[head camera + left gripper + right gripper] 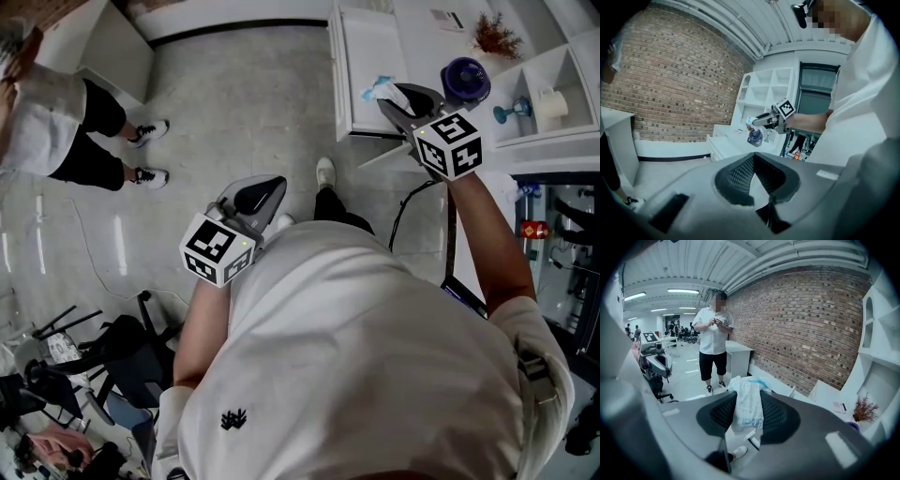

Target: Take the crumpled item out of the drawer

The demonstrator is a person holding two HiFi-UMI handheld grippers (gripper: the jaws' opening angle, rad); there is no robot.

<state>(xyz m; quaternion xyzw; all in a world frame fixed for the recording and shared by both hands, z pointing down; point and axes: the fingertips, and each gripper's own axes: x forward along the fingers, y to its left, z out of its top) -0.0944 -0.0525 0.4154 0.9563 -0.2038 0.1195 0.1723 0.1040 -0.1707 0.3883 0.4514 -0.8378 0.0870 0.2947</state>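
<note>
A crumpled white wrapper with blue print (747, 406) hangs between the pads of my right gripper (749, 393), which is shut on it. From the head view, that gripper (386, 101) holds the wrapper (378, 87) in the air over the white drawer unit (361, 56). The same scene shows small in the left gripper view, with the wrapper (750, 123) at the tip of the right gripper (761, 121). My left gripper (277, 183) is low by the person's left side, away from the cabinet. Its tips meet (753, 154) and nothing is between them.
A purple round object (466, 80) and a dried plant (495, 37) stand on the cabinet top. White shelves (548, 98) rise at the right. Another person (56, 122) stands at the far left on the floor. A chair and clutter (75, 375) fill the lower left.
</note>
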